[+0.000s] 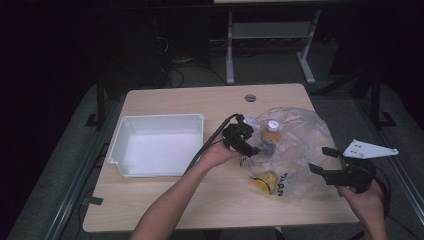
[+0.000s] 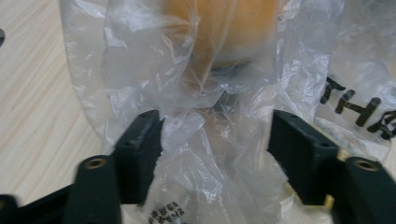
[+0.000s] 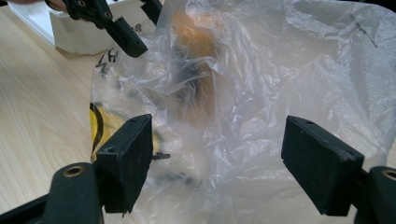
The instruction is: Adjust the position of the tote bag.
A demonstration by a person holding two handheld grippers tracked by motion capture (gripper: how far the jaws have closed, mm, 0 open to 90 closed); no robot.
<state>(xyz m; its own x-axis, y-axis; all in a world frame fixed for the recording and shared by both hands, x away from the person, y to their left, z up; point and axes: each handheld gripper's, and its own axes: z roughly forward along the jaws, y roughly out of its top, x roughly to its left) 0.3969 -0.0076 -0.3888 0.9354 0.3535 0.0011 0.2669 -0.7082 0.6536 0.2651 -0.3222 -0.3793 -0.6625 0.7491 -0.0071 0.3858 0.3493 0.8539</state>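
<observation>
The clear plastic bag point(image 1: 292, 150) is lying crumpled on the tabletop point(image 1: 165, 200), just to the right of the white bin point(image 1: 157, 145). Inside the bag, a bottle point(image 1: 271, 131) with a white cap and orange contents is standing near the side facing the bin, and a yellow item point(image 1: 265, 181) is lying lower down, toward the person's edge of the tabletop; what it is cannot be told.

The left gripper point(image 1: 250, 145) is reaching in at the bag's bin-side edge, beside the bottle. In the left gripper view its jaws are standing apart with crumpled film of the bag point(image 2: 210, 154) bunching up between them; the pads are not pressing on it, and the blurred orange bottle point(image 2: 224, 32) is sitting just beyond them.

The right gripper point(image 1: 327, 162) is hovering at the far side of the bag from the bin, its jaws spread wide and holding nothing, pointing toward the bag point(image 3: 261, 107).

The white bin is sitting with nothing visible in it.
</observation>
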